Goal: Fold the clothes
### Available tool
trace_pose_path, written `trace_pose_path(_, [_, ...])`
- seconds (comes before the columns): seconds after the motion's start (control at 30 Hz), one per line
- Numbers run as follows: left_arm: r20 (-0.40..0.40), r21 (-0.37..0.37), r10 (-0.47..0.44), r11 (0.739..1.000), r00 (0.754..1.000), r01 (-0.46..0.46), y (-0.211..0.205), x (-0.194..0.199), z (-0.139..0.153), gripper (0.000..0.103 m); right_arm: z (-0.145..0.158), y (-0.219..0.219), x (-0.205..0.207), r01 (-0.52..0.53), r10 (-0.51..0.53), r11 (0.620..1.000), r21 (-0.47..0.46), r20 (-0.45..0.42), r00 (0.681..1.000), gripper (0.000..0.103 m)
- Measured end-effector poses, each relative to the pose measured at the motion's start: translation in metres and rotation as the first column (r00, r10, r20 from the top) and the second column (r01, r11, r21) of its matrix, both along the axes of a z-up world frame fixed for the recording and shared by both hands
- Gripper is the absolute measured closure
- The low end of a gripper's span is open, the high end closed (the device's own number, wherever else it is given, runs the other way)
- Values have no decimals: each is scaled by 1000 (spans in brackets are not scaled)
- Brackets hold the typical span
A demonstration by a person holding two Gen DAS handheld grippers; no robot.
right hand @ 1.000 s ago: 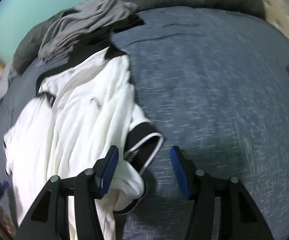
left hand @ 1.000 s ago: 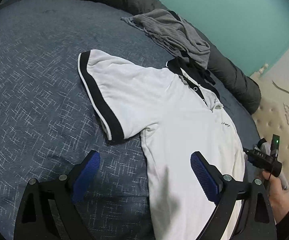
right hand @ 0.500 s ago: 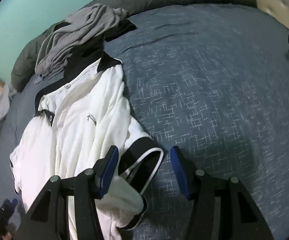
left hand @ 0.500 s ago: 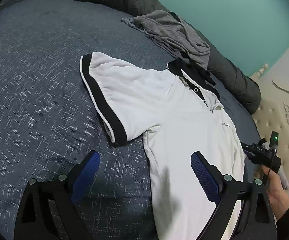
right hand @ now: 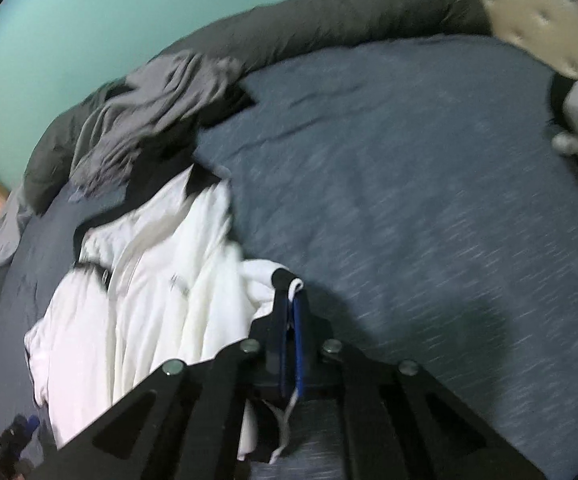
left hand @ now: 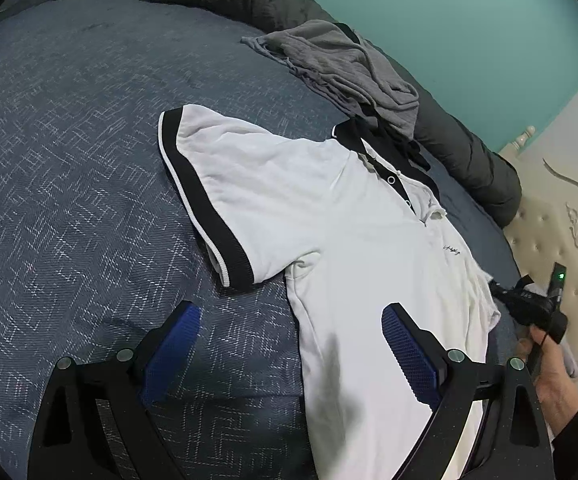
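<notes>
Polo shirt (right hand: pixel 157 300) sleeve blurred, clenched by right gripper (right hand: pixel 289 320); left gripper (left hand: pixel 289 344) released.

The right gripper (right hand: pixel 291 312) has just been clamped shut, and the black-trimmed sleeve cuff (right hand: pixel 285 280) of the white polo shirt (right hand: pixel 161 280) is now pinched between its pads, where before it was only sat between open jaws. That sleeve has been lifted a bit off the bedspread (right hand: pixel 409 200) and bunched up.
</notes>
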State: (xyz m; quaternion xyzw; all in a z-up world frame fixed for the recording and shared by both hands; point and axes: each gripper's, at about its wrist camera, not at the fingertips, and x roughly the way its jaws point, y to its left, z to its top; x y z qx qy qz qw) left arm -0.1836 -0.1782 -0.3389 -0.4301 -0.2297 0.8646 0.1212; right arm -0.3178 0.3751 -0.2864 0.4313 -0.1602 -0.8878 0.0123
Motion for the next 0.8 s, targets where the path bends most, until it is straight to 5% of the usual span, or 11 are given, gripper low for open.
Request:
trace_pose_path(0.2, [1, -3, -4, 1000, 1000, 4, 1, 0, -1, 8, 28, 34, -16, 75, -77, 993, 94, 18, 997, 101])
trace_pose_path(0.43, [3, -17, -10, 1000, 1000, 10, 4, -1, -2, 8, 19, 55, -34, 161, -173, 974, 162, 61, 983, 100])
trace_pose_path(0.53, [3, -22, -10, 1000, 1000, 10, 3, -2, -2, 8, -1, 51, -40, 120, -134, 986, 116, 113, 985, 92])
trace_pose_path(0.67, [4, -21, -11, 1000, 1000, 11, 3, -2, -2, 8, -8, 58, -20, 149, -156, 984, 97, 63, 986, 62])
trace_pose_path(0.8, [4, -19, -11, 1000, 1000, 11, 4, -1, -2, 8, -9, 61, 2, 119, -119, 993, 5, 28, 993, 59])
